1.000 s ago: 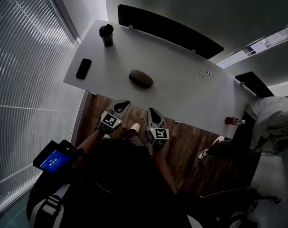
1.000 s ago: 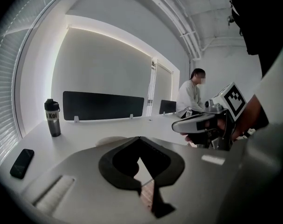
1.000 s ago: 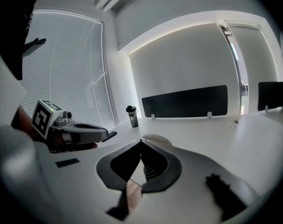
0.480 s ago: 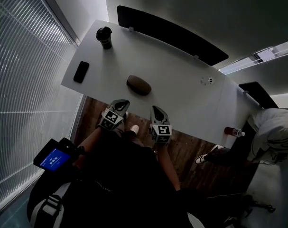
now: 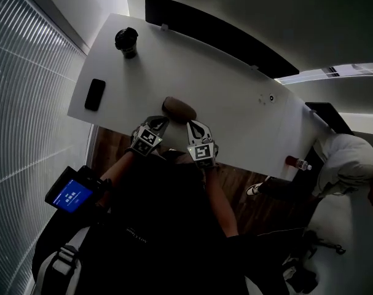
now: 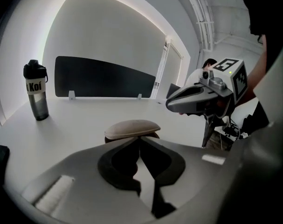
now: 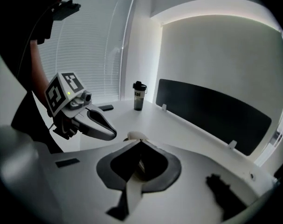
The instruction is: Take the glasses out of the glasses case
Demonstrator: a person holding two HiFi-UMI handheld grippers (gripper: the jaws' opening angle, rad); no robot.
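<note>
Left tool [image 5: 158, 123] and right tool [image 5: 196, 128] came forward over worktop [image 5: 235, 112] near edge, beside glasses case [image 5: 179, 109]; I read both pinched together, empty.

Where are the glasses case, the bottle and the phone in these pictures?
glasses case [image 5: 180, 109], head view, middle of its brown top
bottle [image 5: 126, 41], head view, its dark cap
phone [image 5: 95, 94], head view, middle of its dark face

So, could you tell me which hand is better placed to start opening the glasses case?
Left, marginally. The closed glasses case lies straight ahead of the left tool, long side facing it; the right tool faces only its end. Both tools are shut, so either must open first.
</note>
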